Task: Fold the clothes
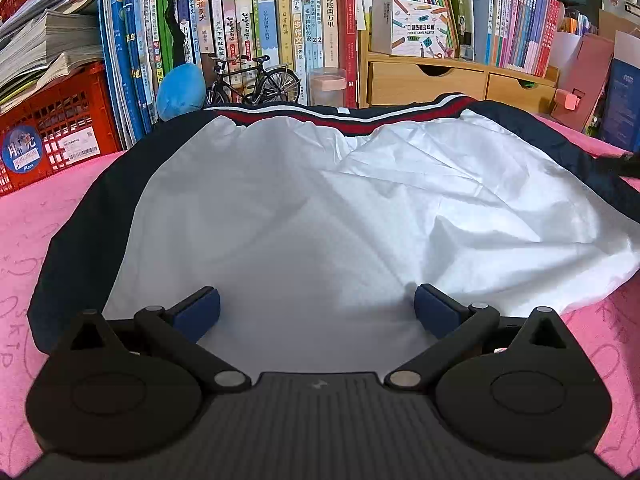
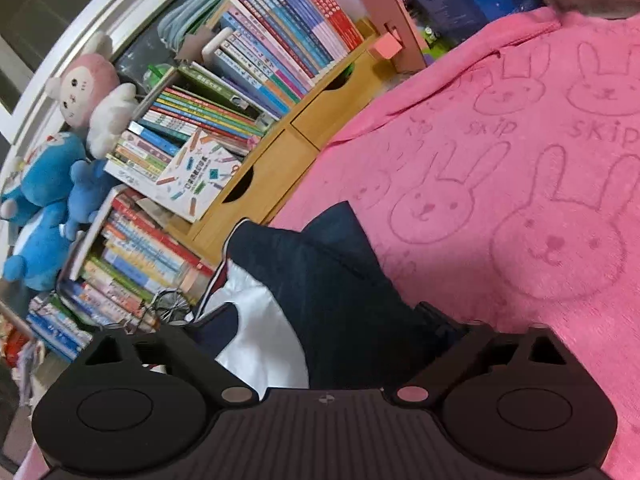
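A navy and white jacket (image 1: 304,208) with a red and white striped hem lies spread on the pink rabbit-print blanket (image 1: 24,240). My left gripper (image 1: 318,308) is open, its blue pads resting just above the white panel near its front edge, holding nothing. In the right wrist view my right gripper (image 2: 332,332) is open wide over the jacket's navy sleeve and white panel (image 2: 332,288), which lie between the fingers; nothing is pinched. The right gripper's dark tip shows at the left view's right edge (image 1: 628,164).
Shelves of books (image 1: 280,32), a red crate (image 1: 60,120), a model bicycle (image 1: 256,80), a wooden drawer unit (image 1: 440,80) and plush toys (image 2: 60,152) stand behind the blanket. Bare pink blanket (image 2: 520,200) lies to the right of the jacket.
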